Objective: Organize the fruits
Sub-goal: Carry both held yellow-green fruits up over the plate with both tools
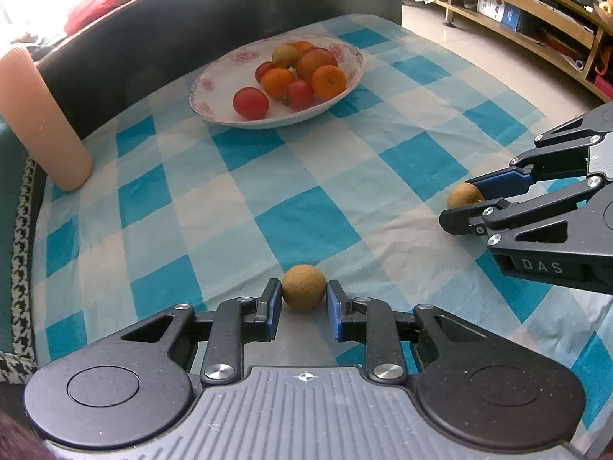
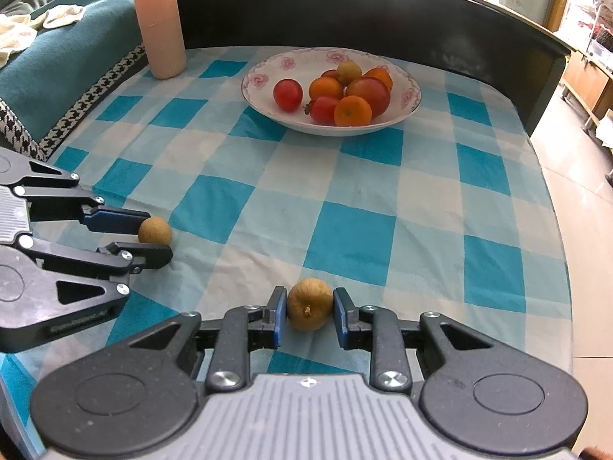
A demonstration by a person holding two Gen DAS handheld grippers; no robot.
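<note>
My left gripper [image 1: 304,295] is shut on a small round brown fruit [image 1: 304,285] that rests on the blue checked cloth at the near edge. The right wrist view shows that gripper [image 2: 157,239] and its fruit [image 2: 155,230] at the left. A second brown fruit [image 2: 309,308], stem end facing the camera, sits between the blue pads of my right gripper [image 2: 309,303], which is shut on it. The left wrist view has this pair at the right: right gripper [image 1: 458,207], fruit [image 1: 461,196]. A white flowered bowl [image 1: 203,90] [image 2: 257,78] further back holds several tomatoes and oranges.
A tall pink ribbed cup [image 1: 42,122] [image 2: 159,19] stands at the cloth's far left corner. A dark raised rim [image 2: 383,11] borders the table behind the bowl. A teal sofa [image 2: 57,65] lies to the left, wooden shelves [image 1: 536,11] and tiled floor to the right.
</note>
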